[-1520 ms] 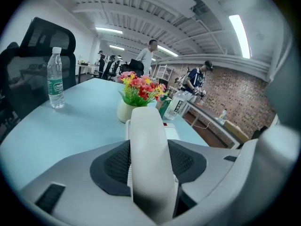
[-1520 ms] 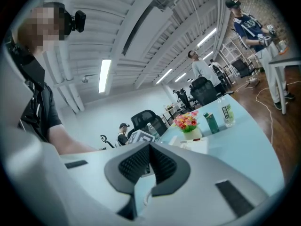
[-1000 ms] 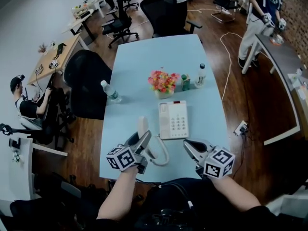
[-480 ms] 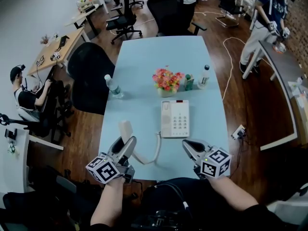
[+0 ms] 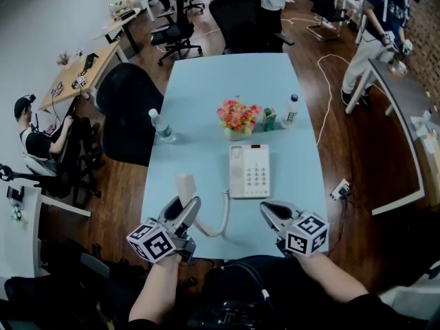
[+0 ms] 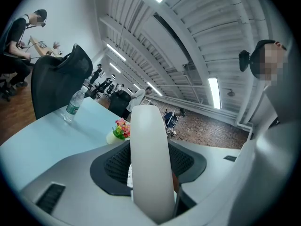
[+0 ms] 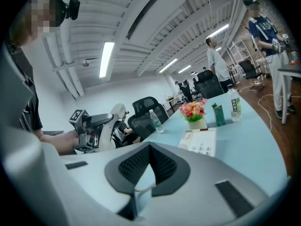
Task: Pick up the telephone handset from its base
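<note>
Forearms come in from the near edge of the pale blue table (image 5: 220, 81), one on each side of us, and both grippers point away from us over its near end. The left gripper (image 5: 184, 210) sits over the table's near-left corner, angled slightly to the right. Its jaws are spread wide and clamp the white telephone handset (image 5: 185, 185) between the dark pads. The handset stands up out past the fingertips.

The handset is off the telephone base (image 5: 249, 171), to the left of it and apart from it. The coiled cord (image 5: 224, 218) loops along the tabletop between the two. The base lies flat, right of the table's middle, with its keypad up.

The right gripper (image 5: 267, 207) hovers just near of the base's near-right corner. Its jaws are pressed together at the tips and pinch nothing; through the slit below them we see only tabletop and a bit of cord.

Bare tabletop lies between the handset and the base, and around the left gripper up to the left edge. Far of the base stand a flower pot (image 5: 236, 117), a green carton (image 5: 267, 119) and a bottle (image 5: 290, 110). A water bottle (image 5: 161, 126) stands by the left edge. Beyond these the far half of the table is bare. A black office chair (image 5: 127, 112) stands against the left edge, and a white cable (image 5: 323, 95) trails over the wooden floor to the right.
</note>
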`<state>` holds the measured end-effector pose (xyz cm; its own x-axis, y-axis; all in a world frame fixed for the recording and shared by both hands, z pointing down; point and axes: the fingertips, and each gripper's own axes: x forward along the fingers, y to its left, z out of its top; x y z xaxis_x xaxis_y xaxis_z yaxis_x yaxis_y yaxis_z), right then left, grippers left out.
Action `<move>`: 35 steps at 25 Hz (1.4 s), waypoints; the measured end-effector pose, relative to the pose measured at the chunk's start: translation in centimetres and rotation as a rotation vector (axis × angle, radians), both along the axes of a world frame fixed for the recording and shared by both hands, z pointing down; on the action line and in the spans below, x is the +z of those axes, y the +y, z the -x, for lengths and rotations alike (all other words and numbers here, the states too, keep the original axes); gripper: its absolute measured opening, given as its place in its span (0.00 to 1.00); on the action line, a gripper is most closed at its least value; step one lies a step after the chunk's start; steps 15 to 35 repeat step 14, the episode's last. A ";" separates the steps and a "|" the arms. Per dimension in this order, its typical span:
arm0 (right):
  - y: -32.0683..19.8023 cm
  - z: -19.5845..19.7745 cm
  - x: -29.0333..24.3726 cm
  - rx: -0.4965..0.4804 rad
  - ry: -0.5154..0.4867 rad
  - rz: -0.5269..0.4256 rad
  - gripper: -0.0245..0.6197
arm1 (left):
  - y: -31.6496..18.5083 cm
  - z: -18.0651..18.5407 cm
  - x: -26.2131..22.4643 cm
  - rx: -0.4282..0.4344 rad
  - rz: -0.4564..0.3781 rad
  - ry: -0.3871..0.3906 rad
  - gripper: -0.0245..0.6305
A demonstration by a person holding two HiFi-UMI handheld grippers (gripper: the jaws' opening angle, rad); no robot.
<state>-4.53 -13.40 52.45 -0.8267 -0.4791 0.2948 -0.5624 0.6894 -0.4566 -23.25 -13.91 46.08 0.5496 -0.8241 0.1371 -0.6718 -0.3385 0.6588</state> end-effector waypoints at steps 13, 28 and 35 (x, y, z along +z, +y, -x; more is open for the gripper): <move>0.3 0.3 -0.2 -0.017 -0.008 -0.006 0.06 | 0.2 -1.1 1.0 0.028 0.028 -0.029 0.38; 0.3 0.3 -0.2 -0.019 -0.009 -0.006 0.06 | 0.2 -1.1 0.8 0.029 0.027 -0.035 0.38; 0.3 0.3 -0.2 -0.019 -0.009 -0.006 0.06 | 0.2 -1.1 0.8 0.029 0.027 -0.035 0.38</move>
